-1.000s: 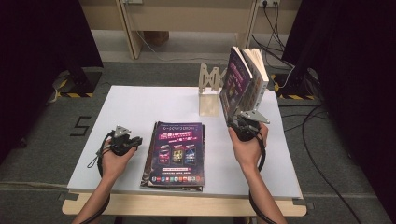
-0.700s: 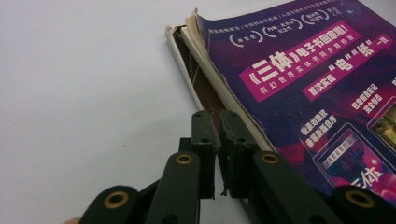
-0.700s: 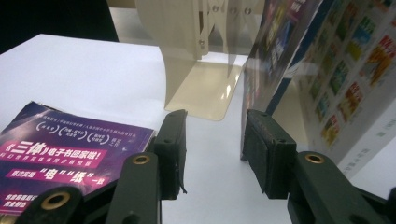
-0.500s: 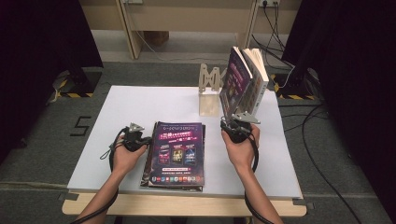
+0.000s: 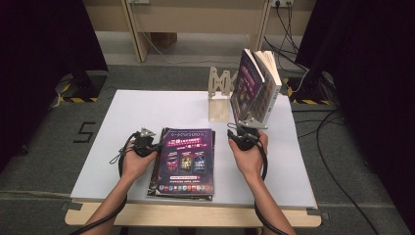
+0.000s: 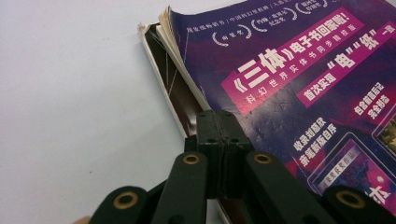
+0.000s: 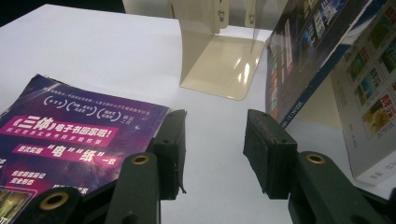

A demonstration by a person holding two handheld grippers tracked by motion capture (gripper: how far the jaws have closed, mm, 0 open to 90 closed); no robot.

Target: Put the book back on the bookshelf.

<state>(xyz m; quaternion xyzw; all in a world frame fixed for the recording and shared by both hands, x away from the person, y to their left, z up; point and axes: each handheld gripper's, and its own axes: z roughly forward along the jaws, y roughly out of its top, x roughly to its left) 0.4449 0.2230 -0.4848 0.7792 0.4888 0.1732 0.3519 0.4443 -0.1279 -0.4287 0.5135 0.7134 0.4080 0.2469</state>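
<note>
Far left: white tabletop (image 5: 122,112), bare and matte.

Next, the left hand-held gripper (image 5: 147,143), low on the surface. Has just been closing its jaws and now holds them fully together, pads meeting with nothing between. Sits right at the left edge of the flat purple paperback book with pink title bands (image 5: 185,161), near its upper corner. Probably placed there to nudge or lift the curled cover and pages.

Middle: lies face up near the front edge of the tabletop, cover corner frayed and slightly raised in the left gripper view (image 6: 289,70).

Right of it, the right hand-held gripper (image 5: 243,133). Keeps its jaws partly apart and empty, bare tabletop between the pads in the right gripper view (image 7: 215,140). Points toward the upright paperback books (image 5: 254,88), seemingly ready to steady them.

Lean tilted against the cream metal bookend (image 5: 220,95), apparently to stay standing.

Beyond: grey carpeted floor (image 5: 58,161), black curtains at both sides, pale wooden furniture legs at the back, cables trailing at the right.
</note>
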